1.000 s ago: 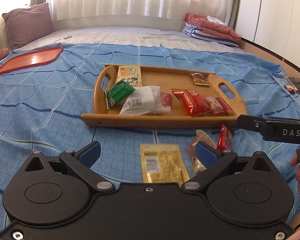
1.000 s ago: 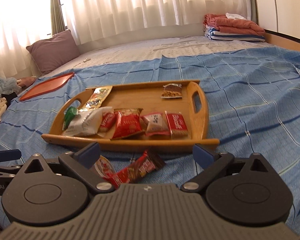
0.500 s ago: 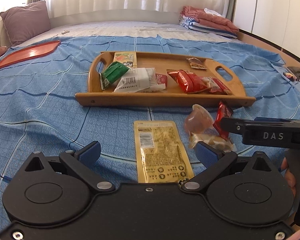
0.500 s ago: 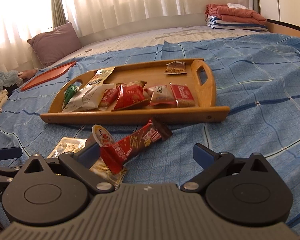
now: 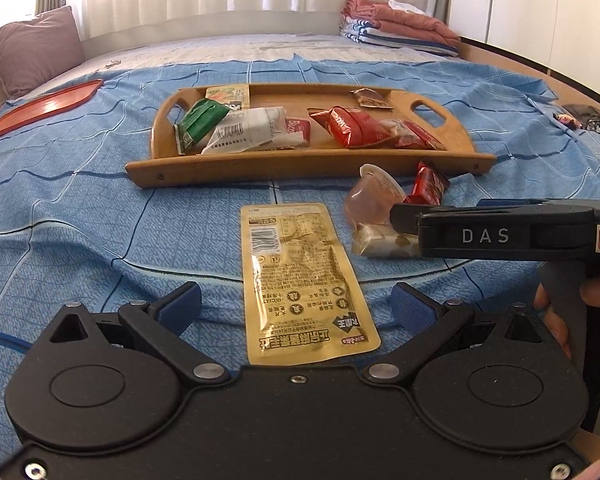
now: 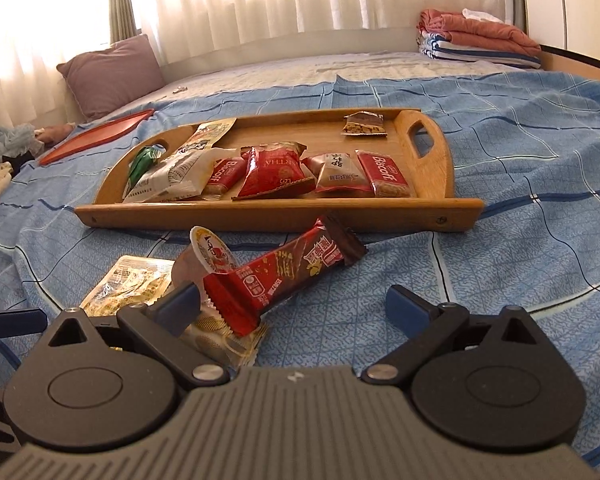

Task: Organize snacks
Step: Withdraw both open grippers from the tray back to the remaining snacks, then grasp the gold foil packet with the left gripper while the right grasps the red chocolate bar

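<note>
**Both hand-held grippers spread wide over loose snacks on the bed**

Left hand-held gripper (image 5: pixel 296 306) sits low over the blue checked bedspread (image 5: pixel 80 216) with its 2 blue-padded fingers spread wide apart, gripping nothing. Between them lies a flat gold snack pouch (image 5: pixel 300 280), printed side up, its near end reaching the gripper body. The pouch rests on the bedspread and neither pad touches it.

The right hand-held gripper (image 6: pixel 296 308) is likewise released, fingers wide apart. Its left finger (image 6: pixel 178 308) lies against a small pile of loose snacks: a red wafer bar wrapper (image 6: pixel 284 272) lying slantwise, a sealed jelly cup (image 6: pixel 210 254) tipped on its side beside it, and a pale crinkled packet (image 6: pixel 220 336) underneath. In the left wrist view this gripper shows from the side as a black bar marked DAS, held by a person's hand (image 5: pixel 556 312) at the right edge.

Just beyond the loose items stands a wooden tray (image 6: pixel 432 168) with a cut-out handle at each end. Inside it lie a green packet (image 6: pixel 142 162), a large white packet (image 6: pixel 172 178), 2 red Biscoff packets (image 6: pixel 384 172), a red crisp bag (image 6: pixel 276 170), a small beige packet (image 6: pixel 338 174) and, alone at the far right corner, a brown-topped bar packet (image 6: pixel 362 124). A gold-and-orange packet leans along the tray's far left side.

Well apart to the left, an orange tray (image 5: pixel 40 106) lies on the bedspread near a mauve pillow (image 6: pixel 112 72). Folded blankets (image 6: pixel 476 38) are stacked at the far right.
</note>
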Available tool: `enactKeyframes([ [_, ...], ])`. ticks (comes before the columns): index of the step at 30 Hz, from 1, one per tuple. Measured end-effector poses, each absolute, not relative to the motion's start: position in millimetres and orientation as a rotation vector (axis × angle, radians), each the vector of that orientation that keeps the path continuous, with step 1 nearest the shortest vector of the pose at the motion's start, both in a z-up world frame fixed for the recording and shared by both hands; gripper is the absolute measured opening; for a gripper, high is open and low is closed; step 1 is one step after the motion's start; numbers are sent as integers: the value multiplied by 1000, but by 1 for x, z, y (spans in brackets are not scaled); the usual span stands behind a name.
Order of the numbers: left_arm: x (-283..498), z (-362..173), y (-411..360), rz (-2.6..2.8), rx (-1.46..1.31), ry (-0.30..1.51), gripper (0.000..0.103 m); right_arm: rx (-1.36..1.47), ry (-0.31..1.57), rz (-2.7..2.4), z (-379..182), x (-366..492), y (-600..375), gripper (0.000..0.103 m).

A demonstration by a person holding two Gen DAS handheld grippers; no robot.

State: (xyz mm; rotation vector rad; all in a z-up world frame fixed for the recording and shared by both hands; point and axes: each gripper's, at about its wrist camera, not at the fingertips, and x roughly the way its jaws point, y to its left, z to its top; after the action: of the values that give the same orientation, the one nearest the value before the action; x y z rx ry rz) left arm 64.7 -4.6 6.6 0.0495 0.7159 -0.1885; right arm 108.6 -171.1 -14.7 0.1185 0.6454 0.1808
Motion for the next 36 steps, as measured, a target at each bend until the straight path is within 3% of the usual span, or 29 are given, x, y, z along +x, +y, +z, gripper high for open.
enactKeyframes([
  [5,64,6,-4,-190,32,709,95,126,644,182,-15,109,-173,102],
  [13,63,8,-5,-198,40,694,64,123,643,183,-15,109,-172,102],
  [22,66,8,-6,-197,45,705,64,176,659,191,-10,116,-175,99],
  [29,77,5,-7,-169,32,742,68,281,695,217,-1,129,-174,70],
  [36,81,7,-3,-163,-2,754,66,336,711,189,0,131,-174,62],
])
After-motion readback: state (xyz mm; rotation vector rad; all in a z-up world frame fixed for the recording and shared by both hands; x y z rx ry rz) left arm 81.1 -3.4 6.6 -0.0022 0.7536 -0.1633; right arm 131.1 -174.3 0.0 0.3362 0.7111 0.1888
